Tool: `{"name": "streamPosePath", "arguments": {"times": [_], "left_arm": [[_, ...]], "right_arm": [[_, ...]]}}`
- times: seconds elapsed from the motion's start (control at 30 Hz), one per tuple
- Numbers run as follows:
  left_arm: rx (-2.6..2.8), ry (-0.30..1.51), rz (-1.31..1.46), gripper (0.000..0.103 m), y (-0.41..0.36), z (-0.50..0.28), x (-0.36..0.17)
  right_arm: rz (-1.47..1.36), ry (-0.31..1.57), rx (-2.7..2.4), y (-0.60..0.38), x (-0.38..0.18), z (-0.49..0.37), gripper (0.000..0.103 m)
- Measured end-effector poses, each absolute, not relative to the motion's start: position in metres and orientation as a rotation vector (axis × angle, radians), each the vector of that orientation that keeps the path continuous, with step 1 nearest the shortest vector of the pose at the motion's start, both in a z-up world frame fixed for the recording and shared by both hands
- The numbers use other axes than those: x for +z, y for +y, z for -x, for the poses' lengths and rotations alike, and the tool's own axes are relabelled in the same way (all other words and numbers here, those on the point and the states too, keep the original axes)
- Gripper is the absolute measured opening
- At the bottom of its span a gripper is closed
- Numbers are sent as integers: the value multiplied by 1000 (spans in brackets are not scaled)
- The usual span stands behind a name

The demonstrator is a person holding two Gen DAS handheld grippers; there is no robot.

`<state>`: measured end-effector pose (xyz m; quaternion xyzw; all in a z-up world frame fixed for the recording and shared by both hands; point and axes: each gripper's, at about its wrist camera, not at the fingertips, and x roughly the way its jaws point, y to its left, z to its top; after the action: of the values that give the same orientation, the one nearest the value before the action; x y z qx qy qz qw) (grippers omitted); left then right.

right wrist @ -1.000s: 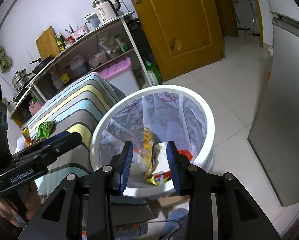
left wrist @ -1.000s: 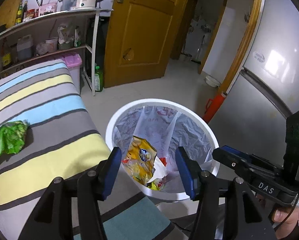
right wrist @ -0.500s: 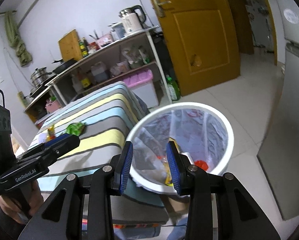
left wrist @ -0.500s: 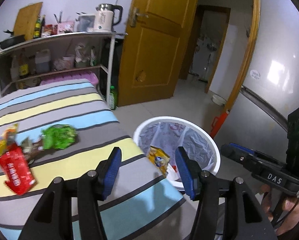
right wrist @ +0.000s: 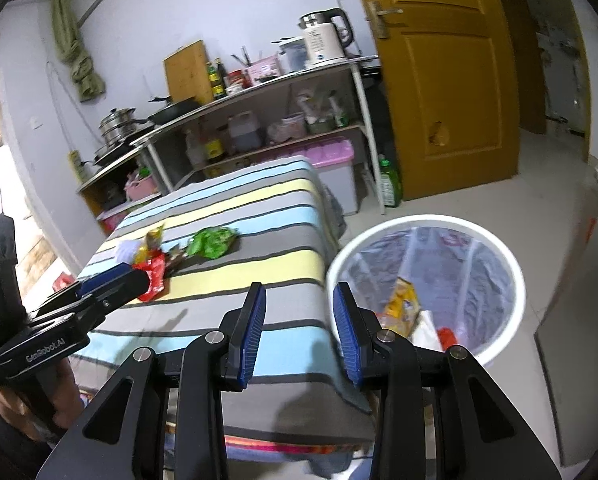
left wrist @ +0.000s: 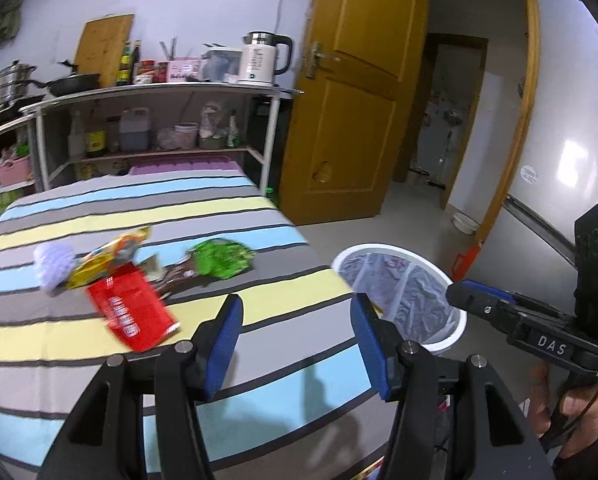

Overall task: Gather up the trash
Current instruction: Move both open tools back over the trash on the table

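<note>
Both tools, left (left wrist: pixel 295 334) and right (right wrist: pixel 299 330), gape empty; red wrapper (left wrist: pixel 133 310) on the surface (left wrist: pixel 283 276) looks light, crinkly, best pinched by its edge

"DAS" in white on the right gripper (left wrist: pixel 551 340), lower right of the left wrist view. "GenRobot.AI" on the left gripper (right wrist: pixel 45 354), lower left of the right wrist view (wrapper print too blurred to read).

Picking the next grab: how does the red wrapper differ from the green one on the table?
The red wrapper lies flat and smooth; the green wrapper is crumpled into a puffy heap. The red one sits nearer the left gripper, the green one farther back and closer to the bin. Both rest on the striped cloth, untouched.
</note>
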<state>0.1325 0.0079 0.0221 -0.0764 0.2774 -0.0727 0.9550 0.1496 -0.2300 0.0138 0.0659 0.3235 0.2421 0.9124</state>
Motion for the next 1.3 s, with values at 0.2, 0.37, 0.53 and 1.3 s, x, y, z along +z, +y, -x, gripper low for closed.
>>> {"name": "streamPosePath", "arguments": {"times": [0.2, 0.37, 0.53, 1.3], "left_arm": [[-65, 567, 188, 58, 39, -122, 15], [-11, 559, 193, 58, 60, -114, 12], [30, 553, 204, 58, 77, -112, 12], [116, 699, 332, 54, 127, -161, -27]], "right_arm": [[-127, 681, 540, -210, 14, -149, 36], [-116, 688, 566, -197, 14, -151, 40], [-108, 685, 592, -184, 16, -156, 46], [-60, 728, 644, -128, 8, -195, 46]]}}
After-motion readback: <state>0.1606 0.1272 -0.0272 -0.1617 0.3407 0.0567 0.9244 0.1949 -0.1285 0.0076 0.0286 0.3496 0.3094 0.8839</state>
